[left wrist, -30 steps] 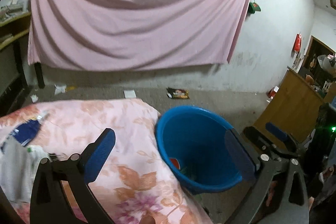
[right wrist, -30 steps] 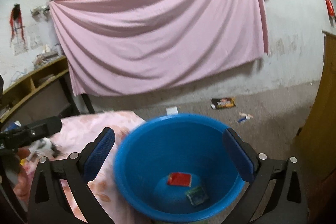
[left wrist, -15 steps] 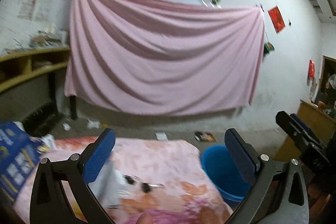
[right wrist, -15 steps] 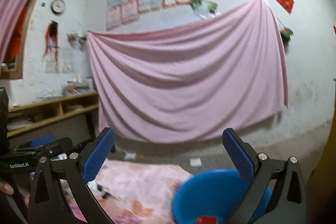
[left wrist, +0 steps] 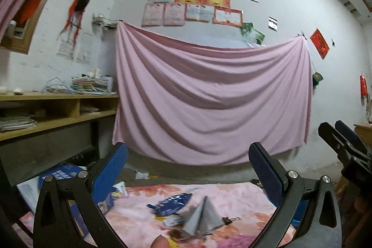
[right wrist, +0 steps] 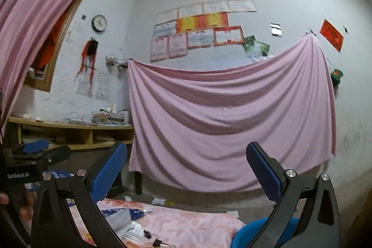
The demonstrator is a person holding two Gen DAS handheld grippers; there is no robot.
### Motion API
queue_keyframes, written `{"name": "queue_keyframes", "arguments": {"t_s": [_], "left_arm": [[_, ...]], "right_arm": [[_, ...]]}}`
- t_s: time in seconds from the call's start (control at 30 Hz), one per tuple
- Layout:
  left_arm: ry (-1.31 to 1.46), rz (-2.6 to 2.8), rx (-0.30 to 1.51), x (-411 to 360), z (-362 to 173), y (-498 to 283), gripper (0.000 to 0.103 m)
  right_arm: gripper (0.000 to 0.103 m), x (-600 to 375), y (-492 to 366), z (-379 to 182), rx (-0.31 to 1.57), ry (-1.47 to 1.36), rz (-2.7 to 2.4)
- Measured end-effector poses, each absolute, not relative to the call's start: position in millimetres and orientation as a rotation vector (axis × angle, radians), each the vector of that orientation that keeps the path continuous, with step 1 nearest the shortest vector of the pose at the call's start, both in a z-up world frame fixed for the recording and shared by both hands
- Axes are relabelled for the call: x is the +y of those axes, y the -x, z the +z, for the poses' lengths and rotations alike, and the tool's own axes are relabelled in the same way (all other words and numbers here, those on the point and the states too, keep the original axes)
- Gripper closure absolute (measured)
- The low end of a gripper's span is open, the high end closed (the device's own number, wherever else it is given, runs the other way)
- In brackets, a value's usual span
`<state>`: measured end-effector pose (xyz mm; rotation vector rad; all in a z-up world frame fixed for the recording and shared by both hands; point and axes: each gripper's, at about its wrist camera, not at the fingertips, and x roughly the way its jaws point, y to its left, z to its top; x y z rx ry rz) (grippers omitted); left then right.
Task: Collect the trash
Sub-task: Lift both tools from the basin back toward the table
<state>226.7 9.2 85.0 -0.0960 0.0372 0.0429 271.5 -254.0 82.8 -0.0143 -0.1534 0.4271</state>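
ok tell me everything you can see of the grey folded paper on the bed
The grey folded paper stands as a creased, tent-like peak on the pink floral blanket, low in the left wrist view between the open left claw fingers. It looks like thin, crumpled paper or card. A blue wrapper lies just behind it, a black binder clip at its right edge. Nothing grips it.

Both my claws are spread wide with only air between their pads, facing the pink sheet (left wrist: 209, 103) on the far wall. Below the left claw (left wrist: 188, 169) the flowered tabletop (left wrist: 232, 194) carries a grey folded paper (left wrist: 202, 217) and blue wrapper (left wrist: 172, 201). The blue basin (right wrist: 251, 234) blocks the tabletop's right edge; wooden shelves (left wrist: 58, 108) close the left.
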Motion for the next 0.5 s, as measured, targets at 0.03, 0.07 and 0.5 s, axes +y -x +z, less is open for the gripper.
{"name": "queue_keyframes", "arguments": {"t_s": [0.03,0.07,0.5], "left_arm": [[0.096,0.05,0.035,13.6,83.1,-224.7,0.001],[0.093,0.056,0.035,17.5,81.8,-223.0,0.001],[0.06,0.074,0.153,41.3,37.5,-244.8,0.001]], "right_arm": [[0.0,-249.1,-270.3,80.7,-0.156,0.021,0.436],[0.0,-244.4,-269.3,78.8,-0.156,0.027,0.443],[0.0,-209.6,-294.7,42.6,-0.029,0.111,0.462]]}}
